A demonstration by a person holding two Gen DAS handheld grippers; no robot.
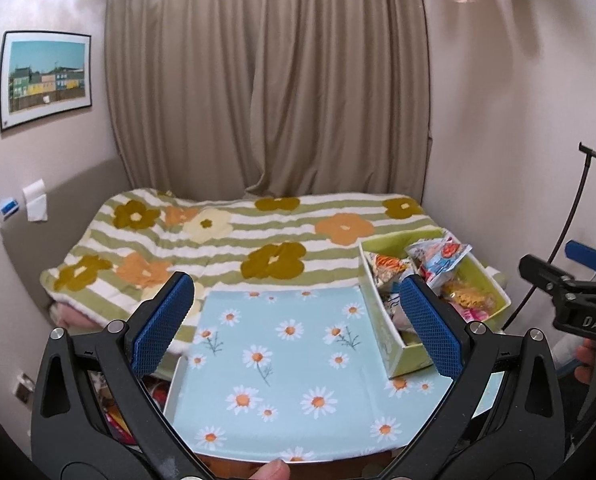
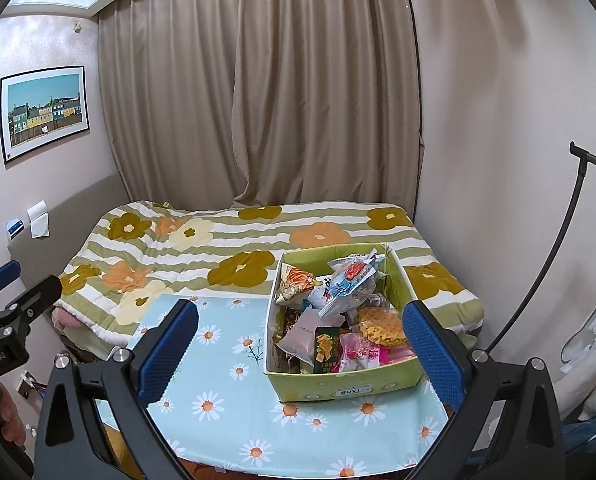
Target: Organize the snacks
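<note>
Beige curtains (image 1: 266, 88) in heavy vertical folds closed the back of the small room, and a framed picture of coloured houses (image 1: 46, 80) hung on the pale wall. From the left wrist view we saw a bed under a soft quilted blanket (image 1: 218, 240), striped green and white with big rounded flowers in olive, orange and cream. In front of it stood a table covered with a smooth light-blue cloth (image 1: 282, 368) printed with white daisies. Our left gripper (image 1: 294, 320) hovered above this cloth with its black jaws spread wide and nothing between them; the blue pads (image 1: 162, 320) had a fine grid texture. A rectangular green cardboard box (image 1: 385, 320) sat at the right of the table, partly behind the right pad, and crinkled snack packets (image 1: 441, 260) filled it. At the far right edge the right gripper (image 1: 565, 280) appeared from the side, too little of it showing to judge its opening there.

From the right wrist view the same box (image 2: 337, 384) rested on the daisy cloth (image 2: 226, 400), near the right pad. Glossy packets (image 2: 349, 280), a round yellow lattice snack (image 2: 381, 326) and a pink wrapper (image 2: 357, 354) lay heaped inside. Our right gripper (image 2: 301, 344) was wide open too and held nothing.
</note>
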